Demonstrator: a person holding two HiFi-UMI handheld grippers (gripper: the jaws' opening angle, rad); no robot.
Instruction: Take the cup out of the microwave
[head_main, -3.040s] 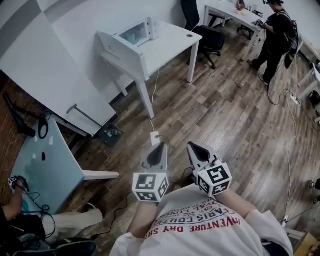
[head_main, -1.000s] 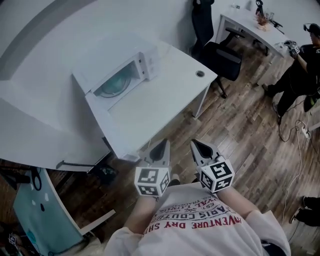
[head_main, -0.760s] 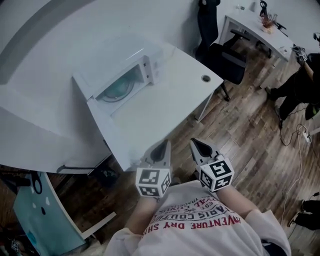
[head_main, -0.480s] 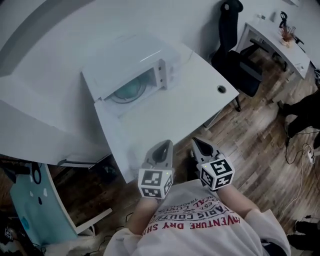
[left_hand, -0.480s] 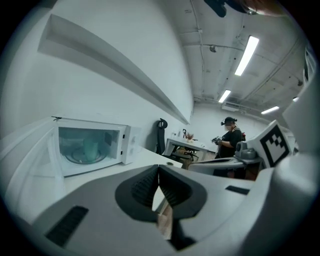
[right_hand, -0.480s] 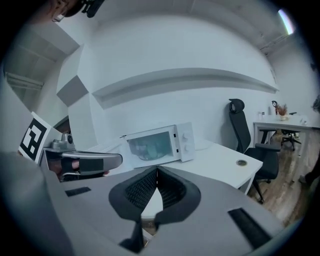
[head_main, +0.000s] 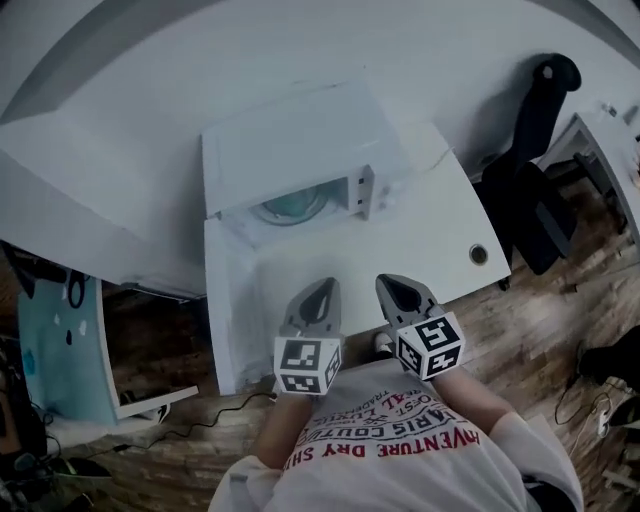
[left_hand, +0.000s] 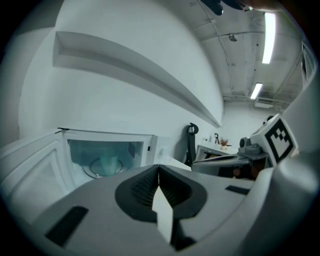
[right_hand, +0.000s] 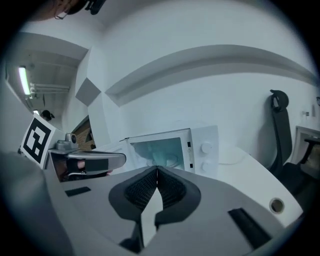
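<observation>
Cup (left_hand: 109, 164): sitting inside the microwave (head_main: 300, 150), untouched
Door (left_hand: 30, 167): standing open
Left gripper (head_main: 320, 297): jaws pressing together, holding nothing
Right gripper (head_main: 398, 293): likewise pressing together, empty, hovering over the table (head_main: 440, 235) edge
Remaining: reaching in, gripping and lifting the cup out

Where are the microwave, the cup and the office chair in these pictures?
microwave (head_main: 300, 150), head view, its white top
cup (left_hand: 109, 163), left gripper view, its side
office chair (right_hand: 278, 100), right gripper view, its headrest
</observation>
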